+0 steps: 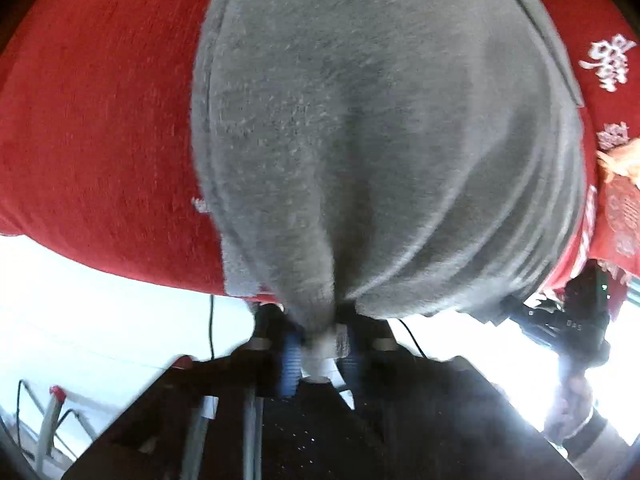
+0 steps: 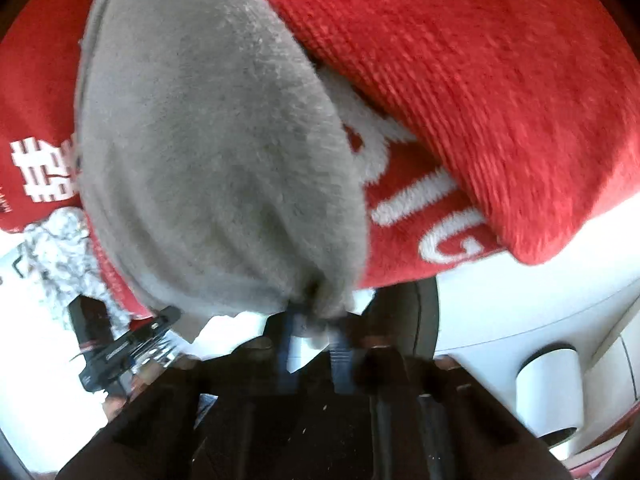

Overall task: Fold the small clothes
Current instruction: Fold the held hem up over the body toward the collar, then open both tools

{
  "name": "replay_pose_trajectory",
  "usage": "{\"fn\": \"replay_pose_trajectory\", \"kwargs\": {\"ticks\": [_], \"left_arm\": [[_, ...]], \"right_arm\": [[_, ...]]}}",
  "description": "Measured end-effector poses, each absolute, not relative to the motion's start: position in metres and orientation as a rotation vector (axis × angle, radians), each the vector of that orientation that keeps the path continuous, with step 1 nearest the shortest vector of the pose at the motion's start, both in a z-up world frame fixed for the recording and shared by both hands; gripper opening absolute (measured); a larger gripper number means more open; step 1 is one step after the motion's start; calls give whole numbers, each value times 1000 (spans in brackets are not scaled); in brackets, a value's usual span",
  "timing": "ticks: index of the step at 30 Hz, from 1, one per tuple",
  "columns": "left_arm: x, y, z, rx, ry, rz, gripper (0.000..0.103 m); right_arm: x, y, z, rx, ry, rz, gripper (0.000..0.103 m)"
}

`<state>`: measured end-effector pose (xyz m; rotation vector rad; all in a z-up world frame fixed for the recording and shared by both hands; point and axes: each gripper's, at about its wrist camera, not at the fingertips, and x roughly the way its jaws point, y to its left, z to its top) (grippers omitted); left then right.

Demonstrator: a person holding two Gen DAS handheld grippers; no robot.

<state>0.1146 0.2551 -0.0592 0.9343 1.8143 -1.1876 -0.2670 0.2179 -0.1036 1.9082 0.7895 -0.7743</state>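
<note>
Left gripper [image 1: 318, 350] clamped on a bunched corner of grey garment [image 1: 380, 140]. Right gripper [image 2: 316, 336] pinches another corner likewise. Garment hangs taut between both, lifted, filling centre view. Beyond, red knit cloth [image 1: 100, 140] with white lettering [image 2: 408, 196]. Blurred throughout.

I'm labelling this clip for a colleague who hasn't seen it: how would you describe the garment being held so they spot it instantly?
Start from the big red knitted fabric with white lettering filling the background. In front of it hangs the grey fuzzy fleece garment, a corner pinched in the left claw and another in the right claw. It alone is plain grey, soft-napped, without lettering.
</note>
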Motion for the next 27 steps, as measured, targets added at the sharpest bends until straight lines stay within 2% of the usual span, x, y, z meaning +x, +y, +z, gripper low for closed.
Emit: {"fn": "replay_pose_trajectory", "kwargs": {"ticks": [8,14,22,27], "left_arm": [[120,248,8,852,1756,-1395,17],[131,198,30,760,1644,-1470,16],[156,94,30,695,1489,-1405,17],[151,48,36,740,1396,-1322,17]], "right_arm": [[-254,196,-44,1861,540,-632,11],[-244,140,-8,1821,288,-595,11],[-242,48,4,1754,244,-660,11],[-245,-2,-9,1770,329,-724,11]]}}
